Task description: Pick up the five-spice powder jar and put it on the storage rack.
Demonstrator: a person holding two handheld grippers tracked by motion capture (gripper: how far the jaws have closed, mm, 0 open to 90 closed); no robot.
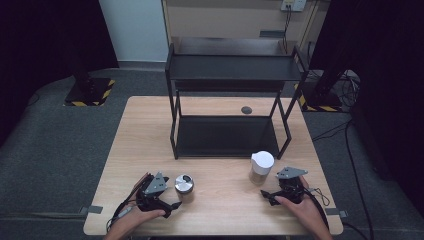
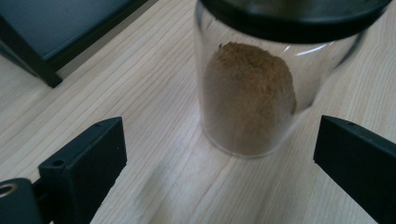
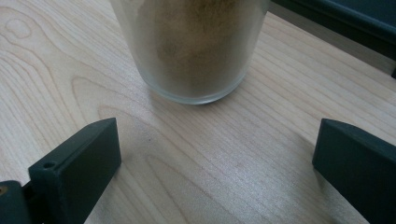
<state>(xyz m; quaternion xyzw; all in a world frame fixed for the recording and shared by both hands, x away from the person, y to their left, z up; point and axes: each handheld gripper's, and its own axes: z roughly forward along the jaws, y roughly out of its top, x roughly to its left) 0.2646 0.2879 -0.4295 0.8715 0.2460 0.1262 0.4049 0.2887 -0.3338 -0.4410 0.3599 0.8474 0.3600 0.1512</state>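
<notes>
A glass jar with a silver metal lid [image 1: 184, 184] stands near the table's front left; brown powder fills part of this jar [image 2: 250, 100]. My left gripper [image 1: 174, 199] sits just behind and beside it, held by a hand. In its own view the left gripper [image 2: 219, 140] is open, its jaws wide apart with the jar just ahead of them. A frosted jar with a white lid [image 1: 261, 165] stands at the front right. My right gripper [image 1: 270, 193] rests a little in front of that frosted jar [image 3: 191, 46]. The right gripper [image 3: 217, 135] is also open and holds nothing.
A black two-tier metal rack [image 1: 235, 75] stands at the middle back of the wooden table [image 1: 220, 202], its lower shelf [image 1: 225, 136] bare. A small dark disc [image 1: 246, 110] lies on the table behind the rack. Cables trail off the right side.
</notes>
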